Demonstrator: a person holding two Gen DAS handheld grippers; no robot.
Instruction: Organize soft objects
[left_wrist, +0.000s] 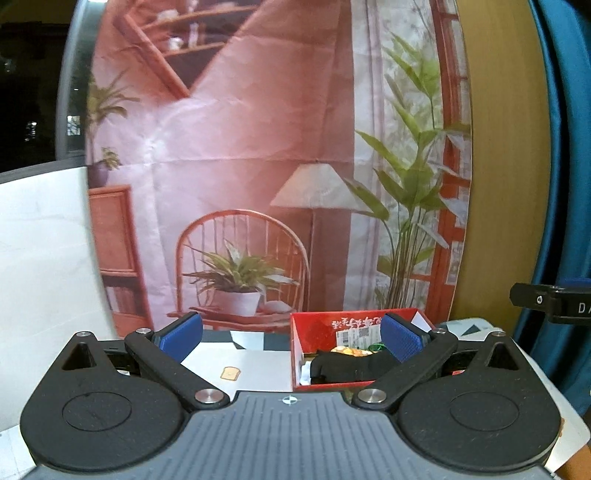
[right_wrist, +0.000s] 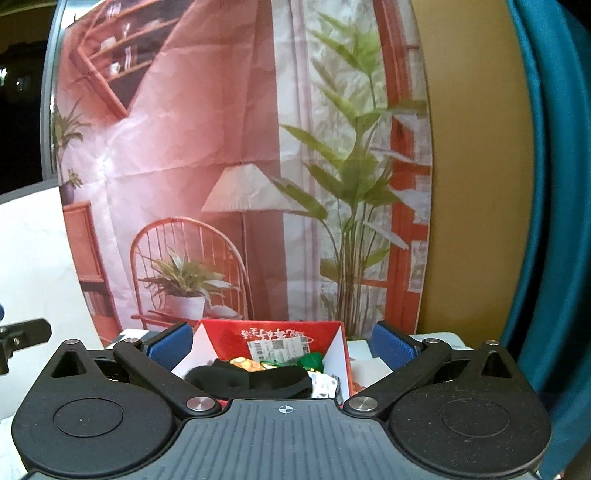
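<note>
Left wrist view: the left gripper (left_wrist: 291, 341) is held level and low over the table (left_wrist: 255, 360), pointing at a printed backdrop (left_wrist: 240, 147). Its jaws are released, spread wide, with nothing between the blue pads (left_wrist: 183, 334). The red box (left_wrist: 325, 325) stands at 1 o'clock, partly behind the right-side pad. Inside it lies a black soft item (left_wrist: 347, 367) with yellow and green pieces behind. A small toast-shaped piece (left_wrist: 230, 373) lies on the table at 11 o'clock, apart from the box. Part of the other gripper shows at 3 o'clock.

Right wrist view: the right gripper (right_wrist: 282, 345) is also level, its jaws released and empty. The red box (right_wrist: 225, 338) sits at 12 o'clock between the pads (right_wrist: 389, 347), close in front. The black soft item (right_wrist: 251, 380) lies across the near part of the box, with a yellow item (right_wrist: 245, 364) and a green item (right_wrist: 312, 360) behind it. A blue curtain (right_wrist: 554, 184) hangs at 3 o'clock.
</note>
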